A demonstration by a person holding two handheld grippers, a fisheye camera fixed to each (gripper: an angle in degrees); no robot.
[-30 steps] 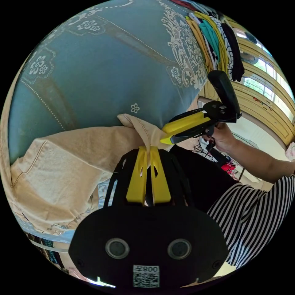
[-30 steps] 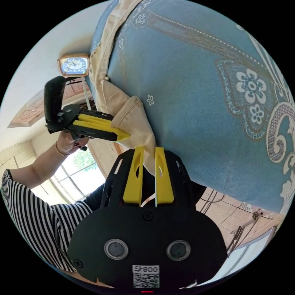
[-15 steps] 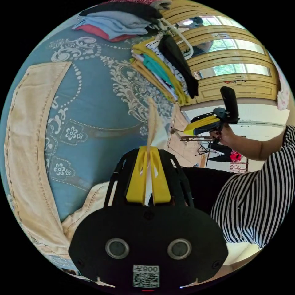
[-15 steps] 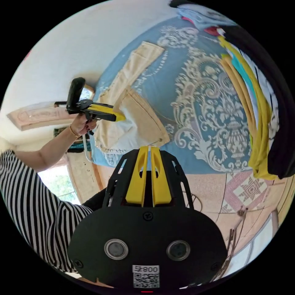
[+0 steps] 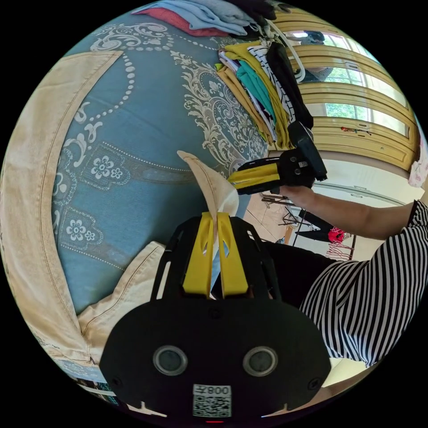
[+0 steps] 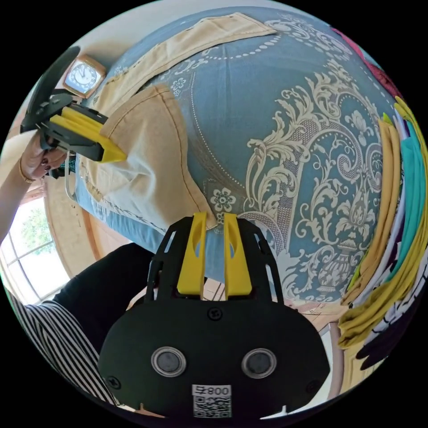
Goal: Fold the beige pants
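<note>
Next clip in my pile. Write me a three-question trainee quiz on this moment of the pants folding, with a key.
1. True or false: the left gripper is shut on a pinch of the beige pants.
2. What do the pants lie on? A) a blue patterned bedspread; B) a bare wooden table; C) a grey carpet.
3. Fill in: in the right gripper view, the jaws of the right gripper stand ___, with the bedspread visible between them.

Key: 1 true; 2 A; 3 open.
</note>
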